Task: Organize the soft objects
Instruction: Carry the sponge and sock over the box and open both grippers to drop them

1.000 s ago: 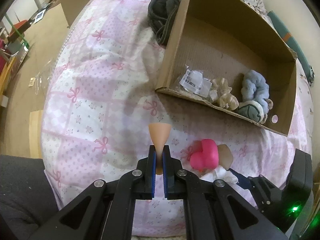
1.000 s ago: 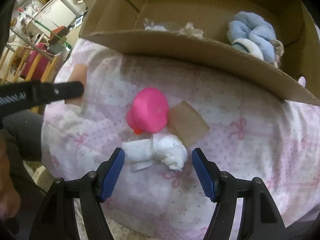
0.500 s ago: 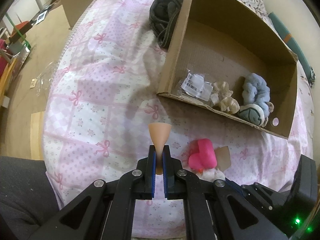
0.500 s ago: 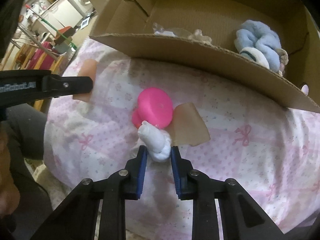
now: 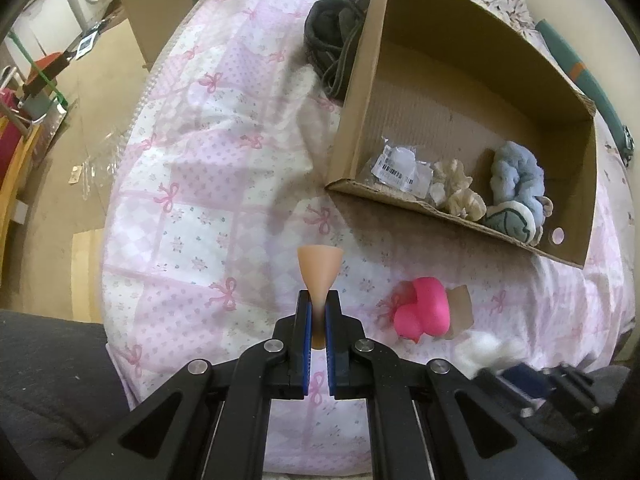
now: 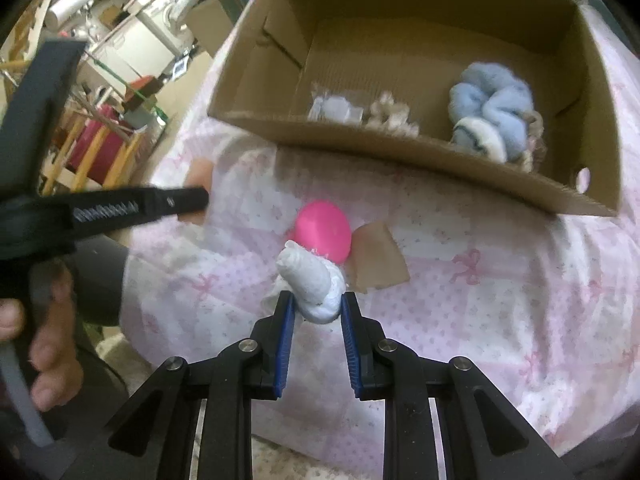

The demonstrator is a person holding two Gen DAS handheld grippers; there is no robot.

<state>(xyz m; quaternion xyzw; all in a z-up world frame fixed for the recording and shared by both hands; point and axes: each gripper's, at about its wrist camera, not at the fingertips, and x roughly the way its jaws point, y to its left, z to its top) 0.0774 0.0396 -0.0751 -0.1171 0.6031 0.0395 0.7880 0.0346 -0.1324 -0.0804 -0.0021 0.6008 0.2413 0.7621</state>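
Dim indoor light, perhaps motion-blurred, fisheye-warped.

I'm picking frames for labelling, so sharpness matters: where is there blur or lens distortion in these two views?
Left wrist view: mostly sharp, but the white cloth and the right gripper at lower right are smeared; fisheye bends the bedspread edge. Right wrist view: the cardboard box and its contents look soft, and the left gripper is blurred.

On the bed (image 5: 200, 184) stands a box (image 6: 400, 156) — scrunchies (image 6: 490, 108) lie inside, along its near wall; before it a heart cushion (image 6: 322, 234), a flat pad (image 6: 378, 258) just right.
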